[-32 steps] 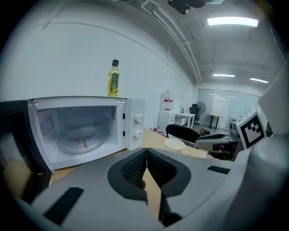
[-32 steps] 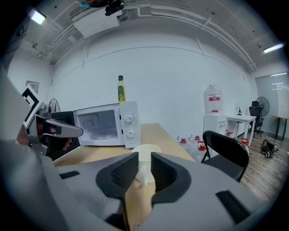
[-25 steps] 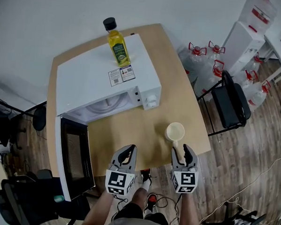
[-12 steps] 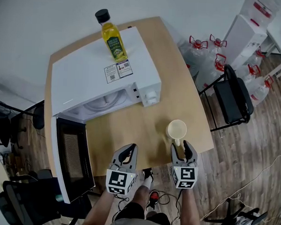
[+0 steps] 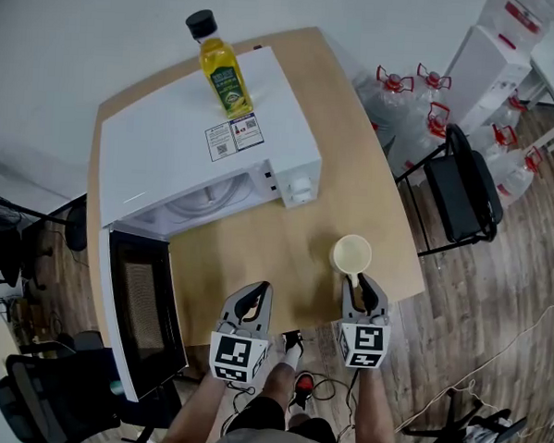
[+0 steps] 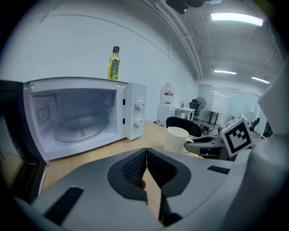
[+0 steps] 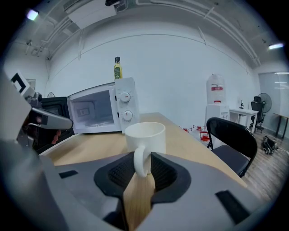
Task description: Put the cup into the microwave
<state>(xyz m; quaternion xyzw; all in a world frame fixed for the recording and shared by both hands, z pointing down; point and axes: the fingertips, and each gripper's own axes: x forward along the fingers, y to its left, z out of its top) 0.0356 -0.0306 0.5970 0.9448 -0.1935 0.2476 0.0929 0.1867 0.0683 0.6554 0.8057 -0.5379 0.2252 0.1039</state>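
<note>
A cream cup [image 5: 351,254] stands upright on the wooden table [image 5: 257,252] near its right edge, with its handle turned toward me. My right gripper [image 5: 358,283] reaches it from the near side. In the right gripper view the jaws are closing, and the pads of the right gripper [image 7: 142,164] sit against both sides of the handle of the cup [image 7: 145,137]. My left gripper [image 5: 252,301] hovers over the table's near edge. Its tips meet with nothing between them in the left gripper view [image 6: 146,155]. The white microwave [image 5: 198,138] is open, its cavity [image 6: 72,113] showing a glass turntable.
The microwave's door [image 5: 143,311] swings out to the left, past the table's near edge. A yellow oil bottle [image 5: 223,70] stands on top of the microwave. To the right of the table are a black chair [image 5: 459,193] and several water jugs [image 5: 413,103].
My right gripper has sunk a little and come up to the cup. Its jaws have narrowed from wide apart onto the handle. The left gripper has stayed where it was.
</note>
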